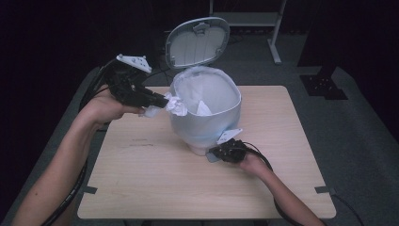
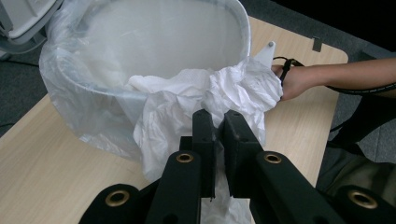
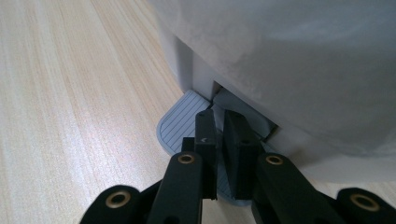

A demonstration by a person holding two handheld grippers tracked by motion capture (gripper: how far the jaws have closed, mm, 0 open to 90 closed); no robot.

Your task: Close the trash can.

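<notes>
A white pedal bin [image 1: 207, 120] stands on the wooden table [image 1: 155, 179] with its lid [image 1: 197, 42] swung up and a clear liner [image 2: 84, 107] folded over its rim. My left gripper [image 1: 162, 100] [image 2: 217, 119] is shut on a crumpled white paper wad [image 1: 176, 104] [image 2: 187, 93], which hangs at the bin's left rim. My right gripper [image 1: 214, 153] [image 3: 217, 121] is low at the bin's front base. Its jaws are together and lie on top of the grey ribbed pedal [image 3: 180, 126], tips under the bin's body [image 3: 289, 56].
Another piece of white paper [image 1: 203, 109] lies inside the bin. Bare tabletop [image 3: 70, 93] spreads in front of the bin and to both sides. Behind the table stand a metal frame leg [image 1: 275, 44] and dark floor.
</notes>
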